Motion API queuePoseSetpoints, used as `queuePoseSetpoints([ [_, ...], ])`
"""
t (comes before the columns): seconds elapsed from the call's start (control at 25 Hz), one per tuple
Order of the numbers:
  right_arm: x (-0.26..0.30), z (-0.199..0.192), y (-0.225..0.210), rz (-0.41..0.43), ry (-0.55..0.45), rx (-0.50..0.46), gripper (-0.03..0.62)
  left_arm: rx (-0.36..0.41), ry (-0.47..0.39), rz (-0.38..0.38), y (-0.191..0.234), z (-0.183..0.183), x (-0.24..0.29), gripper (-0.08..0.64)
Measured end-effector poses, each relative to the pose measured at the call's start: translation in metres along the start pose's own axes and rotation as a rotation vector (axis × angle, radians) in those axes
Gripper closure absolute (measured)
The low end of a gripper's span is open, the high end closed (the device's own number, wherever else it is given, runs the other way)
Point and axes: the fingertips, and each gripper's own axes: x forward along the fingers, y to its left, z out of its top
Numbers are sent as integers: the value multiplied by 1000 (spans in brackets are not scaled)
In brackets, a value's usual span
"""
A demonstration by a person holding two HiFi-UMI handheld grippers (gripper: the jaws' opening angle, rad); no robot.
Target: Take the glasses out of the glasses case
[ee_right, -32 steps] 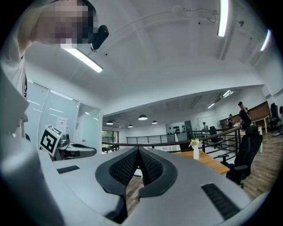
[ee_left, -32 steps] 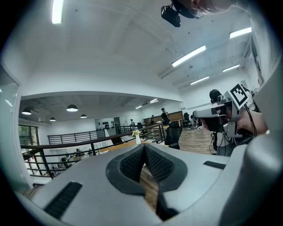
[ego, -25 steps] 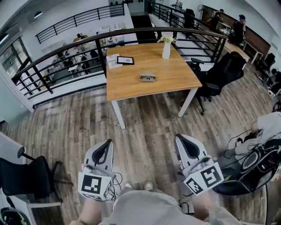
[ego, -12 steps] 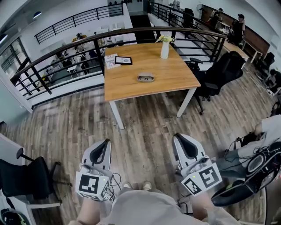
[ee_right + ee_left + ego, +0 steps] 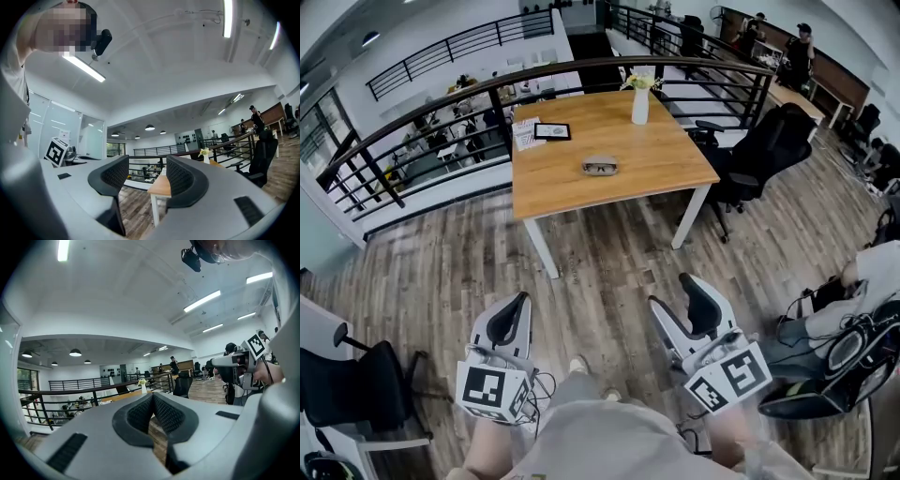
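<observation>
The glasses case [image 5: 600,167], a small grey oval with dark glasses showing in it, lies near the middle of the wooden table [image 5: 572,178], well ahead of both grippers. My left gripper [image 5: 514,309] is held level above the floor, its jaws shut with the pads touching and nothing between them; its own view shows my left gripper [image 5: 151,411] the same way. The right gripper [image 5: 668,289] is level beside it, jaws opening and wide apart with nothing between them; past my right gripper [image 5: 143,176] I see the table's corner [image 5: 161,183].
A white vase with flowers [image 5: 639,103], a framed tablet [image 5: 552,131] and papers stand at the table's far side. Black railings [image 5: 422,141] run behind it. A black office chair [image 5: 769,150] sits right of the table, another chair [image 5: 347,389] at my left. Cables lie at the right.
The right gripper's jaws went from shut to wide open. Both grippers and the view moved a little toward the table. The left gripper stayed shut.
</observation>
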Motion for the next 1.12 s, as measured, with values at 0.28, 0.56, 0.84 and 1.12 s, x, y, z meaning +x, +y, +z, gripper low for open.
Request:
queuePoseSetpoints([
  [0.28,24,-16,-28,-12,5,3,324,6,-16,-30,3,-5,42,546],
  [0.56,75,-45,-54,-24,40,6,327,-36,-23,-64,31,-24,99,546],
  [0.84,158,-65,-96,-52,86,28,333,-36,22,-87,84,-45,180,546],
  [1.12,269,-66,-133,-57,140,-31,337,-59,25,-107,157,-49,274,546],
])
